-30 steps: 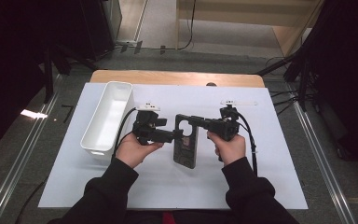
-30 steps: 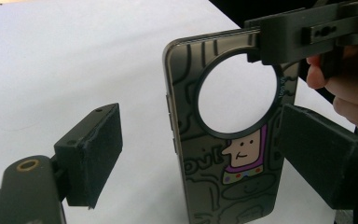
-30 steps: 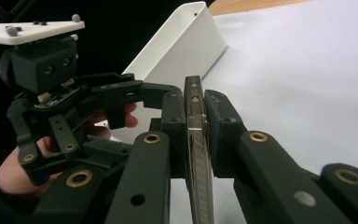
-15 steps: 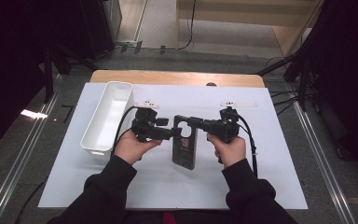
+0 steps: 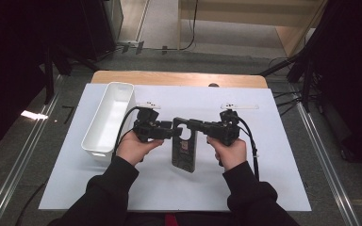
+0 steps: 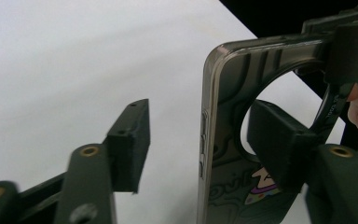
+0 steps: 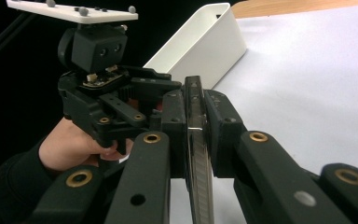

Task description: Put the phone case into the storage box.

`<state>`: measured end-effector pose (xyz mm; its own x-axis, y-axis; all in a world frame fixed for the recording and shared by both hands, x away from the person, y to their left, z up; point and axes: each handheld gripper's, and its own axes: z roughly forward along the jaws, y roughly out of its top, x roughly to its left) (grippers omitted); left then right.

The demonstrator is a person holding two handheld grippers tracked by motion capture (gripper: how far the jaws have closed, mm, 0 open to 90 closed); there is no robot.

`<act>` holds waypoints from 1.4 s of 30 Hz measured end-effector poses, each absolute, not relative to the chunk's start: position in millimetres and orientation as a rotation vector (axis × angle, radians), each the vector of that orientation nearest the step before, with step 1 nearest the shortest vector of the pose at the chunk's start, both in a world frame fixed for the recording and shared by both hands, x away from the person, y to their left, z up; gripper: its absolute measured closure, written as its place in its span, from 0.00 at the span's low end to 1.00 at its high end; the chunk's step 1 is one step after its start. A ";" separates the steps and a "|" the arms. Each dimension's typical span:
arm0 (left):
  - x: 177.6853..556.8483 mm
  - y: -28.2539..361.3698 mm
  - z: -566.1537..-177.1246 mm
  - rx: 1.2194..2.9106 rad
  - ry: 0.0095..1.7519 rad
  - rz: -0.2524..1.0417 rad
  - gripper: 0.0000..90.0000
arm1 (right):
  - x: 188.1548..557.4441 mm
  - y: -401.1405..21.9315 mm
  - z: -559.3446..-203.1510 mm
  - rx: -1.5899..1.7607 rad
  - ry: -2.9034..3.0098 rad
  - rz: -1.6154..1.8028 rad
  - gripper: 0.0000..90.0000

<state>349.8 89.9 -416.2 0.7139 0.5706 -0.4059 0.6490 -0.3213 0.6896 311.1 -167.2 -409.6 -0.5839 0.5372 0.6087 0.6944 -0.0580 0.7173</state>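
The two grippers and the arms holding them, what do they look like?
Both grippers, left gripper and right gripper, are black, blocky and hand-held, with brass-coloured pivot pins along flat jaw links and square black pads. Each carries a white plate studded with small grey knobs, and trails a black cable. The person wears black long sleeves.

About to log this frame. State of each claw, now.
Left claw: open, jaws have just been closing around the phone case edge, one pad apart from it.
Right claw: shut on the phone case.
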 end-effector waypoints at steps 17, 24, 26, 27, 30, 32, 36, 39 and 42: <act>345.9 88.1 -415.3 1.973 0.895 -0.107 0.74 | 309.9 -164.3 -410.1 -1.354 -2.058 -1.717 0.87; 343.8 86.9 -414.0 1.965 0.893 -0.079 0.77 | 310.4 -165.7 -410.0 -1.356 -2.049 -1.725 0.87; 342.6 86.1 -413.4 1.963 0.891 -0.059 0.78 | 310.3 -166.4 -409.4 -1.357 -2.038 -1.727 0.86; 342.4 86.0 -413.1 1.966 0.888 -0.056 0.78 | 310.3 -166.4 -409.4 -1.357 -2.038 -1.727 0.86; 341.9 85.6 -412.7 1.965 0.883 -0.048 0.78 | 310.0 -166.5 -408.9 -1.357 -2.037 -1.729 0.86; 341.7 85.8 -412.4 1.966 0.879 -0.037 0.78 | 309.8 -166.4 -408.7 -1.356 -2.037 -1.732 0.86; 341.6 85.6 -411.8 1.966 0.885 -0.039 0.79 | 310.0 -166.5 -408.7 -1.356 -2.034 -1.733 0.86; 341.4 85.5 -411.4 1.966 0.887 -0.035 0.79 | 310.1 -166.6 -408.6 -1.353 -2.037 -1.733 0.86; 341.2 85.4 -410.8 1.967 0.885 -0.027 0.79 | 310.2 -166.4 -408.3 -1.351 -2.038 -1.735 0.86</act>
